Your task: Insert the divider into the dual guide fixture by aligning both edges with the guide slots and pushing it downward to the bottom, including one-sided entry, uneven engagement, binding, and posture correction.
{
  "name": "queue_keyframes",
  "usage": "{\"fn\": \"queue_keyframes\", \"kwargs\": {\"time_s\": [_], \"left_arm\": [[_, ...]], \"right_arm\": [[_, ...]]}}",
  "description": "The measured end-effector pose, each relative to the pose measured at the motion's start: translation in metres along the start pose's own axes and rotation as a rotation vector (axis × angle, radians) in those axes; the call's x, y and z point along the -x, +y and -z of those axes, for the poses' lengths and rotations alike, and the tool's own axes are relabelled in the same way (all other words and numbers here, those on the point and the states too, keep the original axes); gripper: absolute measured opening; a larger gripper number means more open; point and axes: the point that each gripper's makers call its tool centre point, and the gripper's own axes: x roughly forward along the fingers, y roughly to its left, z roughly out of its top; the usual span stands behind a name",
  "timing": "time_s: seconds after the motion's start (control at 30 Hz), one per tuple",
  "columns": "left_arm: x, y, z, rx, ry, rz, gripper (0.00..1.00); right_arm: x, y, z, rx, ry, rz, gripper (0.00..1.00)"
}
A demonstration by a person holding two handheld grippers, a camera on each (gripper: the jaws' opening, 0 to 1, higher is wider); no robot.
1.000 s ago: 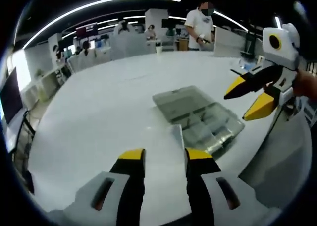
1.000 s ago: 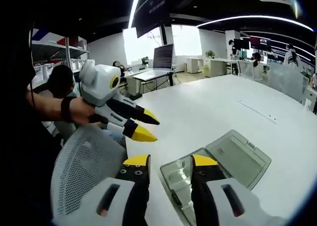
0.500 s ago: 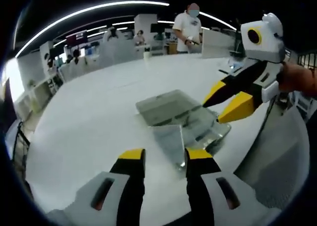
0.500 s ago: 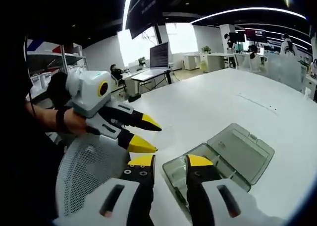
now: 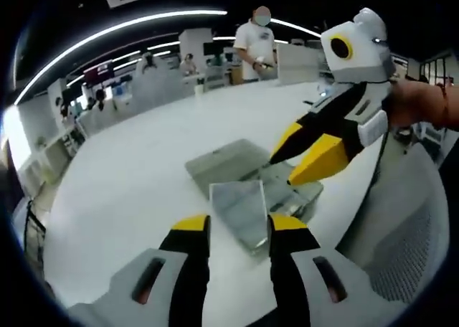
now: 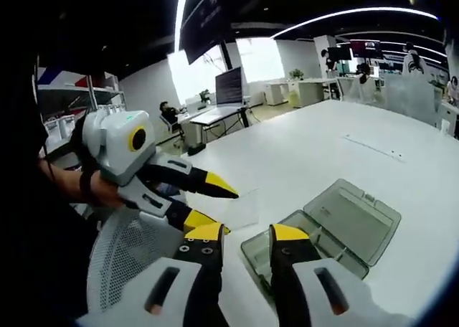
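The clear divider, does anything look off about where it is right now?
Yes. The divider is held up between the left tongs, tilted and above the table, not in the open plastic case. Neither edge has entered a slot yet. The right tongs hover near the case, holding nothing.

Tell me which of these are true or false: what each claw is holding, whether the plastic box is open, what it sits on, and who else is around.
1. The left gripper holds a clear divider. True.
2. The plastic box has its lid shut. False: the lid lies folded open beside the tray.
3. The right gripper grips the divider too. False: its jaws are apart with nothing between them.
4. The box rests on a white table. True.
5. A person in a white shirt stands beyond the table. True.
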Motion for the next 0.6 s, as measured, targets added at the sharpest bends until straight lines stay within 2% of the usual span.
{"fn": "queue_keyframes", "kwargs": {"time_s": [0.27, 0.6], "left_arm": [[0.001, -0.015, -0.004, -0.031, -0.016, 0.031, 0.30], [0.001, -0.025, -0.012, -0.083, -0.045, 0.034, 0.30]], "right_arm": [[0.000, -0.001, 0.004, -0.006, 0.015, 0.001, 0.18], [-0.002, 0.000, 0.004, -0.045, 0.002, -0.005, 0.18]]}}
